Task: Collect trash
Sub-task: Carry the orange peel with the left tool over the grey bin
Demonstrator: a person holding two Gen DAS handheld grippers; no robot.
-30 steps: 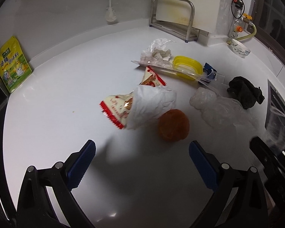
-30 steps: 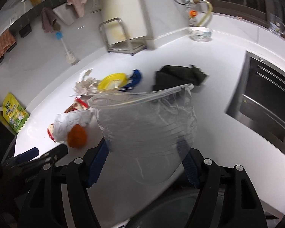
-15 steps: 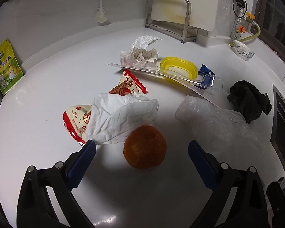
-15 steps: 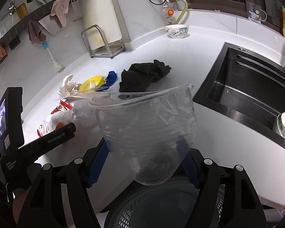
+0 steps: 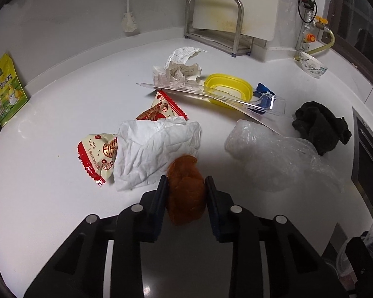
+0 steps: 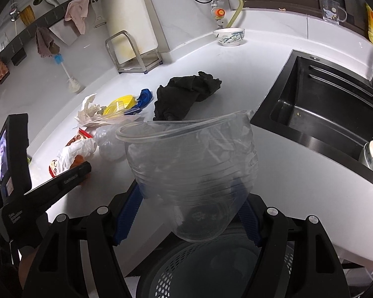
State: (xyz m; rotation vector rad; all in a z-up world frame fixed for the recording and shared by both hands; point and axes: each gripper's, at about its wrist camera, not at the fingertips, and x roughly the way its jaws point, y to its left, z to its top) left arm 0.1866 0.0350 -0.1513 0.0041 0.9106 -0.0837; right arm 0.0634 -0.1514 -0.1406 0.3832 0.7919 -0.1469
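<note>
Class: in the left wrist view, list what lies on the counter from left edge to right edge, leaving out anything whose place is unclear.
Green pouch → red snack wrapper → white tissue → yellow lid → black cloth

Not much you can actually read here: the red-and-cream snack wrapper point(image 5: 99, 154) next to the white tissue says "LOVE", with Chinese characters on it too small to make out. The green-and-yellow pouch point(image 5: 5, 94) leaning on the wall has big Chinese lettering you can't really pin down. There's also small white print along the left gripper's arm point(image 6: 69, 177) in the right wrist view, too blurry to read.
</note>
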